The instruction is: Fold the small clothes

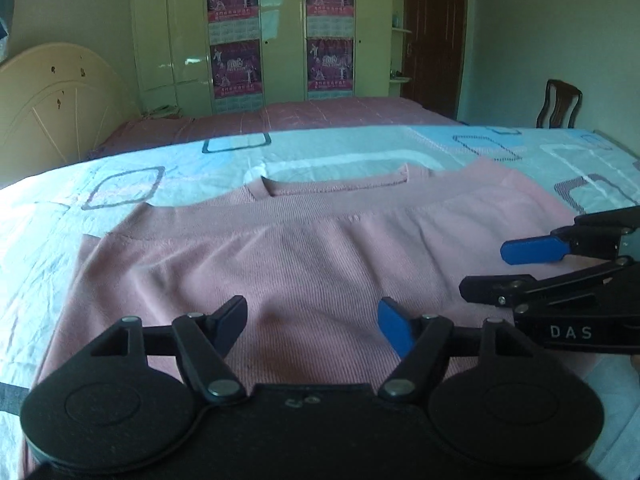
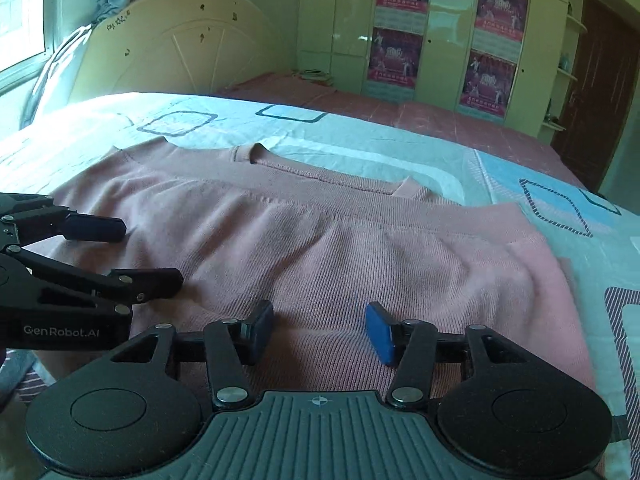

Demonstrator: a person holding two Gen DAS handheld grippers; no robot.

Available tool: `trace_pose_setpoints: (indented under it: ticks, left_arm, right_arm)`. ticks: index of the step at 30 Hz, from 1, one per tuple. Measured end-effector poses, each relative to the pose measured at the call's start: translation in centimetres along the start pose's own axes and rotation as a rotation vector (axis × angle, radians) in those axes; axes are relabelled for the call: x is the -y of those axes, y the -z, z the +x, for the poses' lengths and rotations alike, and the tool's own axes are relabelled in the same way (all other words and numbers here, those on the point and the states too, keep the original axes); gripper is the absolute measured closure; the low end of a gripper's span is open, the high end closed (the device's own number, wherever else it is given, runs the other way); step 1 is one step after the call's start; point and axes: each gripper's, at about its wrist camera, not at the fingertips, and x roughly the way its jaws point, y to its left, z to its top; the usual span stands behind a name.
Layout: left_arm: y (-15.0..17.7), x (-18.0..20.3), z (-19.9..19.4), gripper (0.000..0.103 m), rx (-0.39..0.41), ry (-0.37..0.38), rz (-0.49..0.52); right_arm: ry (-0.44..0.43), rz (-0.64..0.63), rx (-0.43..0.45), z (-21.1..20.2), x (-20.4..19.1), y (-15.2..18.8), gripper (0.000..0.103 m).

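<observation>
A pink knitted top (image 1: 312, 248) (image 2: 344, 248) lies flat on the bed, its lower part folded up over the body and its neckline (image 1: 336, 190) on the far side. My left gripper (image 1: 312, 316) hovers over the near edge of the top, jaws wide apart with only the cloth beneath them. My right gripper (image 2: 320, 320) stands open just above the same fold, nothing pinched between its pads. Each gripper shows in the other's view: the right gripper (image 1: 510, 270) comes in from the right, the left gripper (image 2: 136, 254) from the left, side by side and close together.
A light blue sheet (image 1: 168, 176) with square patterns covers the bed under the top. Beyond it lie a pink bedspread (image 1: 320, 114), a cream headboard (image 1: 52, 96), a wardrobe with posters (image 1: 236, 32) and a wooden chair (image 1: 560, 104) at the far right.
</observation>
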Motion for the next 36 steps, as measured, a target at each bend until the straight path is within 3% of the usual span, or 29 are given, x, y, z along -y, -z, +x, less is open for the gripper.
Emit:
trace_pose_setpoints:
  ticks: [3, 14, 17, 20, 23, 27, 32, 36]
  left_arm:
    - [1.1, -0.2, 0.3, 0.032, -0.053, -0.022, 0.019]
    - [1.2, -0.7, -1.7, 0.032, -0.054, -0.055, -0.034]
    - [1.4, -0.4, -3.3, 0.032, -0.020, -0.058, -0.039]
    - [2.3, 0.4, -3.7, 0.032, -0.038, -0.052, -0.039]
    - [3.5, 1.2, -3.6, 0.032, -0.076, -0.060, -0.033]
    - [4.6, 0.8, -4.4, 0.030, -0.084, -0.067, -0.037]
    - [5.7, -3.0, -6.4, 0.030, -0.069, -0.147, -0.104]
    - [6.8, -6.6, -7.5, 0.030, -0.075, -0.203, -0.174]
  right_arm:
    - [0.011, -0.018, -0.035, -0.1, 0.2, 1.4, 0.052]
    - [0.039, 0.031, -0.042, -2.7, 0.9, 1.4, 0.052]
    - [-0.004, 0.048, -0.002, -4.5, 0.5, 1.1, 0.052]
    - [-0.070, 0.041, -0.045, -4.2, -1.2, 1.9, 0.052]
    - [-0.087, 0.022, -0.101, -3.1, -3.0, 3.5, 0.052]
    - [-0.078, 0.022, -0.104, -3.3, -2.9, 4.3, 0.052]
    - [0.039, 0.086, -0.092, -5.5, 1.9, 4.9, 0.052]
    - [0.152, 0.148, -0.143, -6.8, 7.4, 6.9, 0.052]
